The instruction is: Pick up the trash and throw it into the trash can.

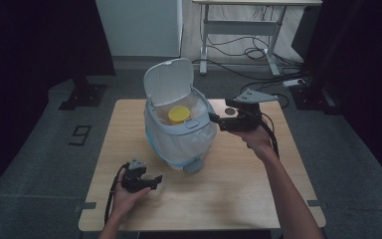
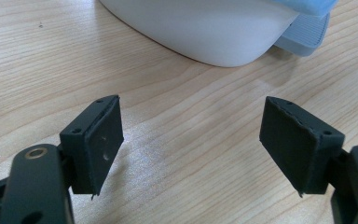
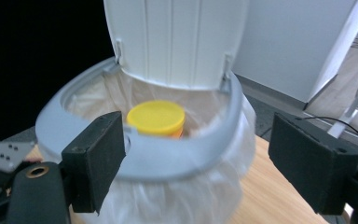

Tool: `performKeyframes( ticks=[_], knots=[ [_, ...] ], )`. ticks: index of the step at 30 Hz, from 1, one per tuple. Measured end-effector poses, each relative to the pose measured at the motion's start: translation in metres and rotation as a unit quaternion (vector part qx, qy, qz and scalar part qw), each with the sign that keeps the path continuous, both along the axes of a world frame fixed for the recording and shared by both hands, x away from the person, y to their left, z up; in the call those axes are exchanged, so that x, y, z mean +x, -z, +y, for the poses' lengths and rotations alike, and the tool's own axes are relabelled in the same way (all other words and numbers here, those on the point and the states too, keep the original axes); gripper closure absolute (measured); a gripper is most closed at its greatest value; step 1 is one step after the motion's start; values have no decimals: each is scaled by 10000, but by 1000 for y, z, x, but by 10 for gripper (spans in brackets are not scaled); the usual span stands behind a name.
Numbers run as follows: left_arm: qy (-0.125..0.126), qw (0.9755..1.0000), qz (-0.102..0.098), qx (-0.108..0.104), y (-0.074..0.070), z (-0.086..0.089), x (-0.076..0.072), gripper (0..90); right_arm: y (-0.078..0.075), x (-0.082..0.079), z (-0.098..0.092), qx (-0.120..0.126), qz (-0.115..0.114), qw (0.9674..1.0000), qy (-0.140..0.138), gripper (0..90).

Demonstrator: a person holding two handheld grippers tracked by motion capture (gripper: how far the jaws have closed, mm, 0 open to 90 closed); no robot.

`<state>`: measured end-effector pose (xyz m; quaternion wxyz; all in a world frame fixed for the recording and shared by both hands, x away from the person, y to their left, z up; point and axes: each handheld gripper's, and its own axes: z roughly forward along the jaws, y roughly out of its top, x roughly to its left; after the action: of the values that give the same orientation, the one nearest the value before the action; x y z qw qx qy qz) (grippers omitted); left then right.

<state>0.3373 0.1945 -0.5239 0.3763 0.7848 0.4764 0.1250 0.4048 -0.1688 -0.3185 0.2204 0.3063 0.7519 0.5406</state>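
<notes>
while the left claw (image 1: 155,180) rests spread on the desk (image 1: 238,189), the right claw (image 1: 212,118), spread and empty, faces the bin (image 1: 179,142) rim, yellow cup (image 1: 178,114) inside.

A small white bin (image 1: 179,127) with a clear liner stands upright mid-counter, its lid (image 1: 168,82) swung up, a yellow-lidded jar (image 1: 178,114) resting inside.

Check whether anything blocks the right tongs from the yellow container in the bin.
Partly. The yellow container sits down inside the lined bin, and the grey rim crosses between it and the right tongs, which are open at rim height. The raised lid stands behind, so the way in from above looks free.
</notes>
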Motion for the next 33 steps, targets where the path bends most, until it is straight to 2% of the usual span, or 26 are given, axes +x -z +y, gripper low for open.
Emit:
performKeyframes(
  ticks=[5,13,22,26,33],
  knots=[
    [-8,10000,6,10,1,0,0,215,15,-12,-22,62,44,9999,71,189],
    [9,10000,30,38,2,-1,0,216,50,-23,-53,223,170,9993,238,207],
    [-17,10000,35,76,4,0,1,216,87,-40,-74,371,285,9981,402,235],
    [-52,10000,12,75,3,1,1,218,104,-48,-84,334,369,9976,472,244],
    [-57,9999,-15,111,4,2,1,220,121,-59,-91,241,382,9974,557,257]
  ],
)
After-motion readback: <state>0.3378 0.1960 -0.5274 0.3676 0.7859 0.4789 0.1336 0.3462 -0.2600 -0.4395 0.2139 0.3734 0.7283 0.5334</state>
